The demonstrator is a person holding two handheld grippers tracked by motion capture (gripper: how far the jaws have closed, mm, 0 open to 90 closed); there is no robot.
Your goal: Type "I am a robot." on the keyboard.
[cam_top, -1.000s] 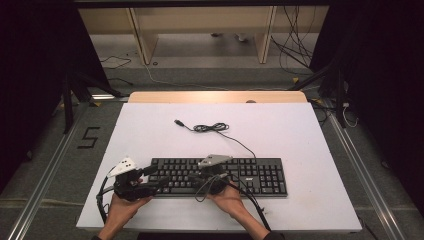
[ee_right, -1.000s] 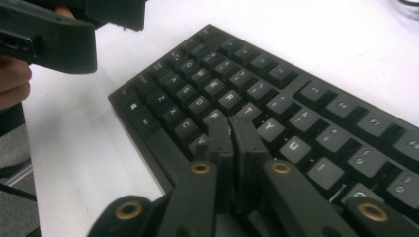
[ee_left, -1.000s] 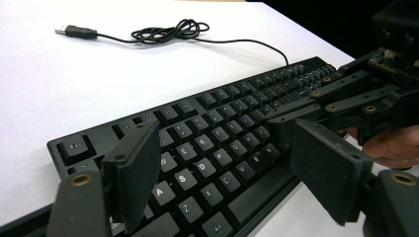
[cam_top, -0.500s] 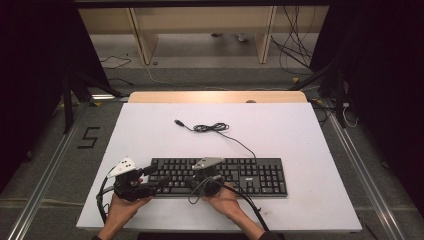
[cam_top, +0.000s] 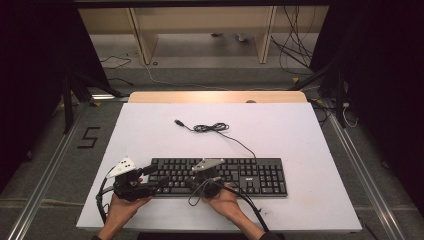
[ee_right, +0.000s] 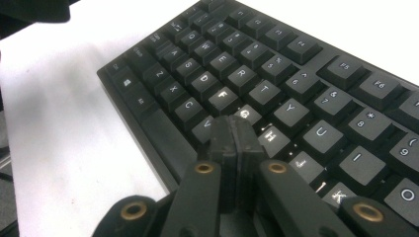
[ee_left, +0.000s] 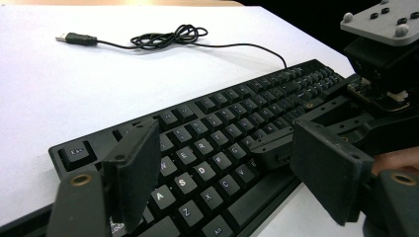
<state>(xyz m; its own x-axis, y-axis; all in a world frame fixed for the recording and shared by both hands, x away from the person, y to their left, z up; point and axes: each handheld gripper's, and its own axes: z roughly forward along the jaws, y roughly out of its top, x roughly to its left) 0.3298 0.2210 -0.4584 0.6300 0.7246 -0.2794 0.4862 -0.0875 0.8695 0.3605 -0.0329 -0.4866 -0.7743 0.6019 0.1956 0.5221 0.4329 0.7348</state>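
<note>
Right gripper [ee_right: 232, 133]: jaws pressed together, nothing between them; the joined tip serves as one blunt finger for pressing keys. It sits low over the middle letter rows, tip down among G, H and V; whether it touches a key cannot be told.
Left gripper [ee_left: 222, 168]: jaws wide, holding nothing, one to each side of the lower-left letter keys. By my reading it stands by or steadies that end while the right one types.
Keyboard [cam_top: 250, 172]: directly under both grippers, flat on the table [cam_top: 320, 150], long edge toward the person, so both hands reach the keys from the near side.
Cable [cam_top: 212, 128]: beyond the keyboard, past both tips; runs from its back edge into a loose tangle, left slack out of the typing area.
Plug [cam_top: 178, 122]: farthest, at the cable's free end, lying on the table, unplugged.
Count: two grippers, one keyboard, one cable, one plug.
</note>
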